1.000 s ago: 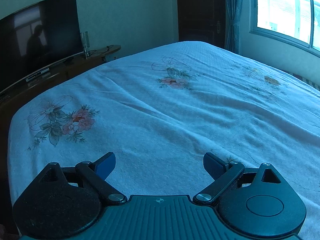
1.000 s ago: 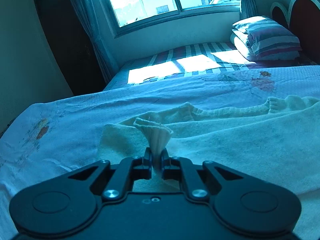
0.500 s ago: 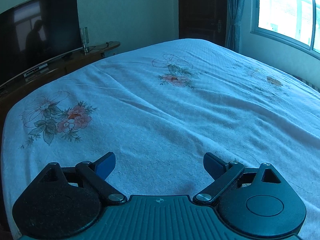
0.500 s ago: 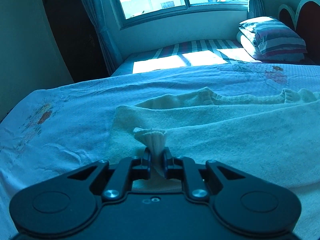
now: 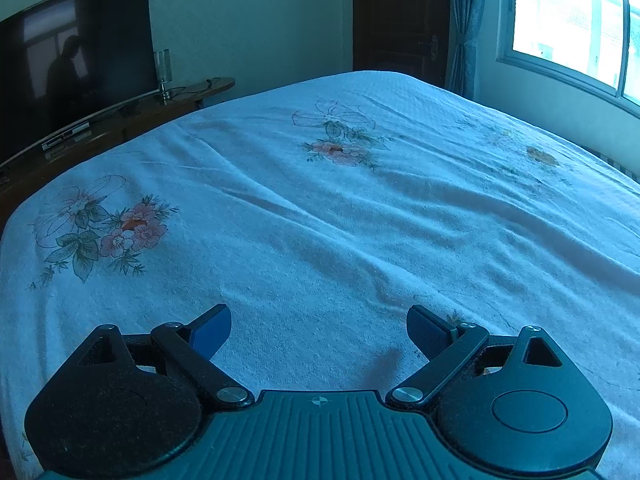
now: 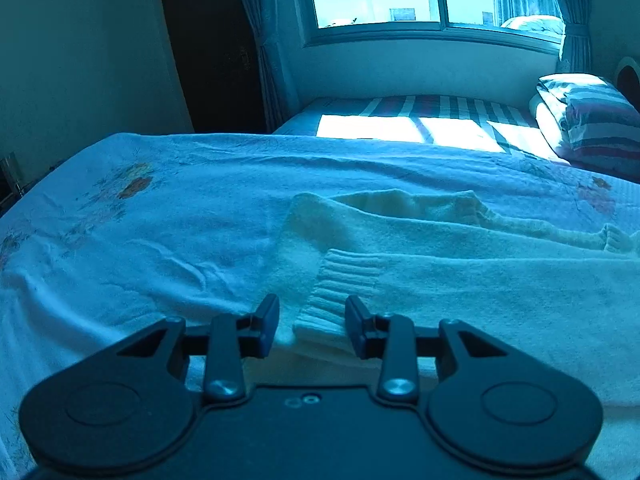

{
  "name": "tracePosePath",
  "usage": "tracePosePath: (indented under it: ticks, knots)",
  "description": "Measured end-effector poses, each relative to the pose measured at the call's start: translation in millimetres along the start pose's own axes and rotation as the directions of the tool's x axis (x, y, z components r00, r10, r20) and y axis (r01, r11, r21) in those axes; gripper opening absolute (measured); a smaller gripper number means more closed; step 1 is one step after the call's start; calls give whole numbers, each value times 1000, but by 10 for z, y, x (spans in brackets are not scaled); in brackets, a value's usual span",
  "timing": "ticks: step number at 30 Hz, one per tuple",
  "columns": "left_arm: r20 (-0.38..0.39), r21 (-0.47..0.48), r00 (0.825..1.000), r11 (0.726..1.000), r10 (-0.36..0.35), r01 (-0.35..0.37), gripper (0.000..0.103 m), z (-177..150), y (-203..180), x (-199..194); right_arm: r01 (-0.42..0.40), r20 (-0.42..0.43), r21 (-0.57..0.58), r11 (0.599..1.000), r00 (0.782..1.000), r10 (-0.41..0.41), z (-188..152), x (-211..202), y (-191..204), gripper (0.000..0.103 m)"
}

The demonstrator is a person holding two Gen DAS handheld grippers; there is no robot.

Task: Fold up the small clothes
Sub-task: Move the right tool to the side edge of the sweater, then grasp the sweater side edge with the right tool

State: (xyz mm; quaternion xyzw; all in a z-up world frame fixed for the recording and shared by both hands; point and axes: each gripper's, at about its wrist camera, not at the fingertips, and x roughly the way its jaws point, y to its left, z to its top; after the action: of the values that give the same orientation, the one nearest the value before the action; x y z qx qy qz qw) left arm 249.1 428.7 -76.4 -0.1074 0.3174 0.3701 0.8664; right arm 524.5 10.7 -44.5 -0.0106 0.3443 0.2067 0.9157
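Note:
A cream knitted sweater [image 6: 460, 264] lies spread on the floral bedspread [image 6: 160, 240] in the right wrist view. One sleeve is folded across the body, and its ribbed cuff [image 6: 340, 288] lies flat between the fingers of my right gripper [image 6: 312, 320], which is open and holds nothing. My left gripper [image 5: 319, 330] is open and empty, low over bare bedspread [image 5: 320, 220]. The sweater does not show in the left wrist view.
A TV [image 5: 72, 60] on a wooden stand [image 5: 120, 124] is past the foot of the bed. A dark door [image 5: 392, 20] and a curtained window [image 5: 568, 28] are beyond. A striped second bed [image 6: 432, 116] with folded pillows [image 6: 592, 120] lies under the window.
My right gripper has opened and let go of the sleeve cuff, which now lies flat on the sweater. The left gripper stayed open and drifted slightly over the bedspread.

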Motion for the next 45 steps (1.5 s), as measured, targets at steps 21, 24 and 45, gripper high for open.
tracePosePath:
  ticks: [21,24,45]
  knots:
    - [13,48,1000,998,-28,27,94,68,-232,-39,-53,13,37,998,999,53,-11,-28,134,27]
    - [34,58,996,995,-78,75,94,156,-477,-90,-32,115,86,996,993,22,0,-405,-108,23]
    - [31,305,827,793,-562,528,94,141,-3883,-881,305,65,369,878,934,-351,-656,-1549,-2724,18]
